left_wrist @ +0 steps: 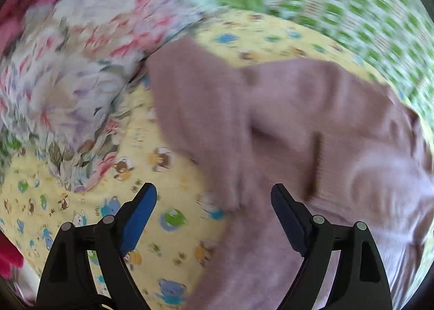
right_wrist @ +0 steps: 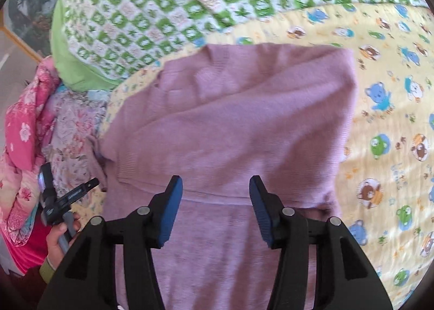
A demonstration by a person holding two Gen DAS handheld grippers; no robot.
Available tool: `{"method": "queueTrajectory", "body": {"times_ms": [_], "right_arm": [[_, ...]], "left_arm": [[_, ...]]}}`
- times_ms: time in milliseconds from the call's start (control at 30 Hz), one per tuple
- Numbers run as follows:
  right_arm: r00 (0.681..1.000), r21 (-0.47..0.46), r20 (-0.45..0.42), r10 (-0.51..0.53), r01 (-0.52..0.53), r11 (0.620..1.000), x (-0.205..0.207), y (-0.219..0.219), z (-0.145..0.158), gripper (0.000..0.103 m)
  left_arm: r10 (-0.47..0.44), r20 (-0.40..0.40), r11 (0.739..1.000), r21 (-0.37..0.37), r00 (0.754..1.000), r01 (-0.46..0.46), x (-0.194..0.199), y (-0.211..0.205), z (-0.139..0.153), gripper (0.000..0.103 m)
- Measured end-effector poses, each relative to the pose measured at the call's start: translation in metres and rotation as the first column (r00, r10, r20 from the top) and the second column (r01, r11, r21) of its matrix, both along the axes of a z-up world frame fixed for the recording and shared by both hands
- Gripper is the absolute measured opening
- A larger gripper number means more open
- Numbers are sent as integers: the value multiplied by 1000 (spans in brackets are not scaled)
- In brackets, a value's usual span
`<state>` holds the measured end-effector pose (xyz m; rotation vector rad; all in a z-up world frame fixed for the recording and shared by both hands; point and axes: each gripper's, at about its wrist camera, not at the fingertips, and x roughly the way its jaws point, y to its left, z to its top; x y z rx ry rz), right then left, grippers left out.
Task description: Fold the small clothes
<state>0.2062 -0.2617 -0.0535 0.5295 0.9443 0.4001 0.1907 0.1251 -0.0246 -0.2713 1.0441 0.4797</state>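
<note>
A mauve knitted sweater (right_wrist: 230,120) lies partly folded on a yellow cartoon-print sheet (right_wrist: 388,125). In the left wrist view the sweater (left_wrist: 312,125) fills the right half, one sleeve (left_wrist: 195,109) reaching up and left; this view is motion-blurred. My left gripper (left_wrist: 214,198) is open and empty, hovering over the sweater's left edge and the sheet (left_wrist: 152,163). My right gripper (right_wrist: 215,188) is open and empty above the sweater's near part, by a fold line. The left gripper (right_wrist: 69,196) also shows at the left of the right wrist view, held in a hand.
A green-and-white checked quilt (right_wrist: 190,3) lies bunched beyond the sweater, also in the left wrist view (left_wrist: 352,11). A floral blanket (left_wrist: 73,71) and pink bedding (right_wrist: 24,125) are piled at the left. The hand (right_wrist: 58,239) is beside them.
</note>
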Motion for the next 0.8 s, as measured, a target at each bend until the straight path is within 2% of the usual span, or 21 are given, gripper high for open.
{"method": "queueTrajectory", "body": {"times_ms": [100,133,167,200,233,267,300,367,433,467,533,600,633,667,733,800], "right_arm": [[1000,7,6,22,-22,1000,2,15,4,53],[1000,16,4,27,-27,999,2,17,4,53],[999,27,-1,33,-33,999,4,21,4,53],[999,28,-1,36,-36,999,2,21,4,53],[999,26,4,39,-40,999,1,21,5,53],[999,23,13,42,-42,999,0,22,7,53],[999,21,24,43,-43,999,-1,23,10,53],[999,16,40,34,-34,999,-2,21,13,53],[999,20,51,15,-16,1000,-2,18,16,53],[999,22,54,1,-2,1000,-2,15,17,53],[998,31,54,-24,23,999,-2,9,17,53],[998,26,49,-50,49,998,-2,4,17,53],[997,23,41,-62,61,998,-2,1,16,53],[997,16,31,-72,71,997,-2,-1,15,53],[995,-14,14,-94,95,995,-3,-7,13,53],[995,-16,13,-97,97,995,-5,-12,11,53]], "left_arm": [[23,-31,999,-36,999,-24,17,24,-11,87],[31,-54,999,-31,998,-32,25,29,-17,75],[28,-59,998,-49,998,-31,28,33,-20,24],[10,-47,993,-118,999,-16,31,39,-21,5],[15,-33,990,-137,999,-20,32,39,-17,8],[16,7,992,-124,1000,-15,30,38,-6,7],[-24,55,995,-100,998,30,29,27,13,7],[-100,129,988,-105,987,114,27,4,42,6],[-218,223,960,-124,950,249,28,-37,79,6],[-288,269,937,-120,919,328,29,-63,96,6],[-434,325,866,-106,840,488,31,-125,121,8],[-554,339,775,-123,760,620,36,-181,128,26],[-593,336,747,-109,732,656,39,-204,125,53],[-610,318,744,-84,725,663,41,-218,121,70],[-633,282,737,-64,721,672,42,-233,107,69],[-634,247,742,-73,733,667,40,-227,92,69]]}}
